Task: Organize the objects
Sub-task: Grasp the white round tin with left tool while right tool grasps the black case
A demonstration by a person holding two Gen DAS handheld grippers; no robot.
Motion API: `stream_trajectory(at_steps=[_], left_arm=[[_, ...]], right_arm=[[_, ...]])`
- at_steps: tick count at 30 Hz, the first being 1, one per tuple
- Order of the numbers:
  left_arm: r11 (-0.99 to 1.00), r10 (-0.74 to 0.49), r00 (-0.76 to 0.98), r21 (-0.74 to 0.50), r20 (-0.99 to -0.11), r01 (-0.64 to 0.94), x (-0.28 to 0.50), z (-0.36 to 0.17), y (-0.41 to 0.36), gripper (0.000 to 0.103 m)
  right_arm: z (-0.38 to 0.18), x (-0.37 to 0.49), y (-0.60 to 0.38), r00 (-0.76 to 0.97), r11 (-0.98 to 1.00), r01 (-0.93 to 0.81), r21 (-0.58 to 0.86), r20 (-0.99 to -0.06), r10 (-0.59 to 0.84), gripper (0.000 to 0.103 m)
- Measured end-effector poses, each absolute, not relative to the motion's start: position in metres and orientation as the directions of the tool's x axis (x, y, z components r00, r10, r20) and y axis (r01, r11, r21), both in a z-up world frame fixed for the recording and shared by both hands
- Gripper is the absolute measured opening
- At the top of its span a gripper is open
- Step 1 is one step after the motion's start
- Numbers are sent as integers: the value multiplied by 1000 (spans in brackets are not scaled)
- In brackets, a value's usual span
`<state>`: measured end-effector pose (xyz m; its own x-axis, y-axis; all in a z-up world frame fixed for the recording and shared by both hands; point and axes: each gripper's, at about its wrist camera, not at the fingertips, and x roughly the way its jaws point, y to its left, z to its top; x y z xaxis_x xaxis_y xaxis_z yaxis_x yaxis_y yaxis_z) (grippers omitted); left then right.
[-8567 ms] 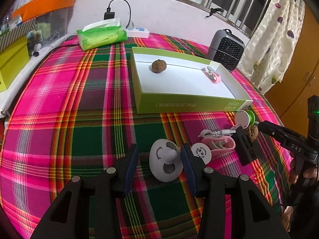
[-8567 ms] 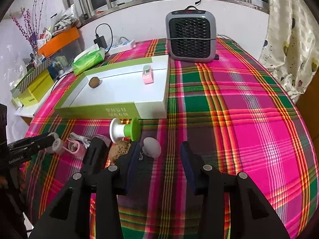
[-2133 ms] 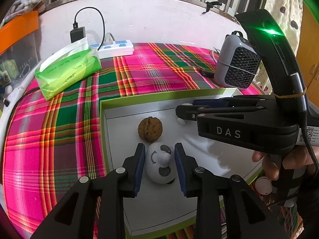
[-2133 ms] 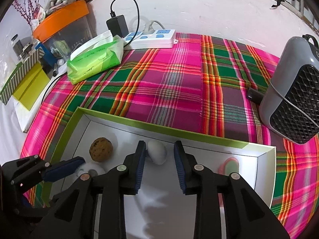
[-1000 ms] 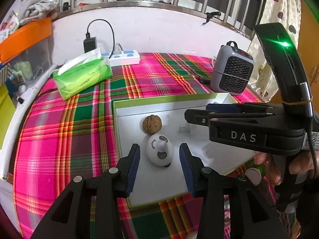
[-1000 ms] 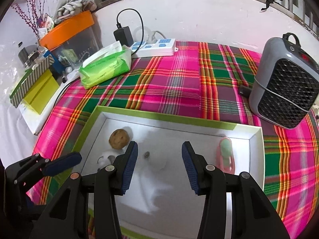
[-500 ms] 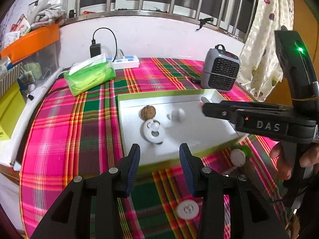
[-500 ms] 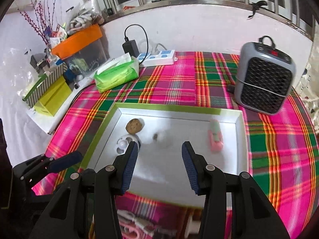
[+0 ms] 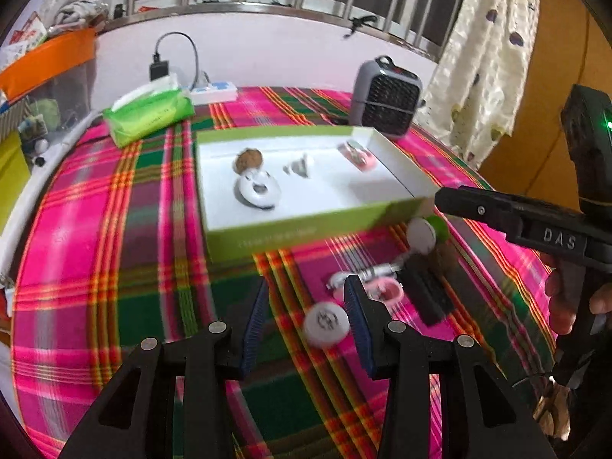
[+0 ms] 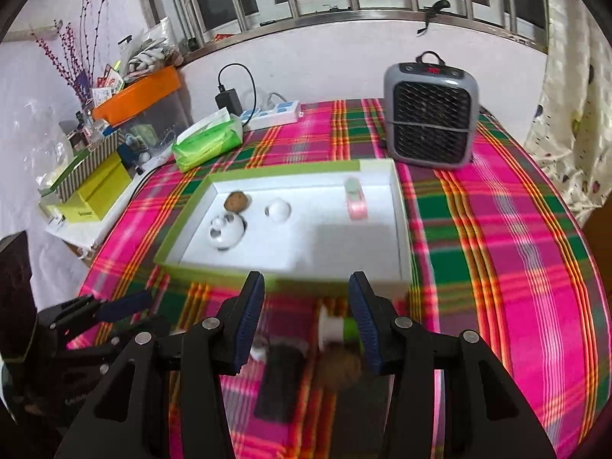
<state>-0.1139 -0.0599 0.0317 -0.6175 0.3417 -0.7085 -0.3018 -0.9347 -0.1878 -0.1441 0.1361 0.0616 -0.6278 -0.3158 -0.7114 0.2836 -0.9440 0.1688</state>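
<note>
Shallow green-walled white tray [image 10: 397,206]: holds brown walnut [image 10: 236,201], white round panda-face toy [image 10: 225,231], small white knob [image 10: 278,210], pink clip [image 10: 355,206] | plaid cloth in front: white disc [image 9: 326,323], green-white spool [image 10: 338,327], black block [image 10: 281,378] | left gripper [image 9: 306,319]: fingers spread, empty, disc between them untouched | right gripper [image 10: 306,321]: fingers spread, empty, above spool.

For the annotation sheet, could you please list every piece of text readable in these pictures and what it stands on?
"DAS": white letters on the side of the right gripper, left wrist view.
Print on the green box's front wall: blurred, unreadable.
Red display on the heater: too small.
Label on the yellow box: too small.
</note>
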Motion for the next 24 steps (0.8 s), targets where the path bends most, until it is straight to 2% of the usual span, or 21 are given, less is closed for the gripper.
stream_trajectory(at_steps=[7,24], left_arm=[[-915,374,-583,-184,-721,-359,-108,23,-57,39],[-900,358,-541,-127,-761,-417,-116,12,-50,39]], right_arm=[[47,-117,136,-631,-949,290,122,-721,-286,47],[19,-93,130,-589,-950,282,133,-758,-281,47]])
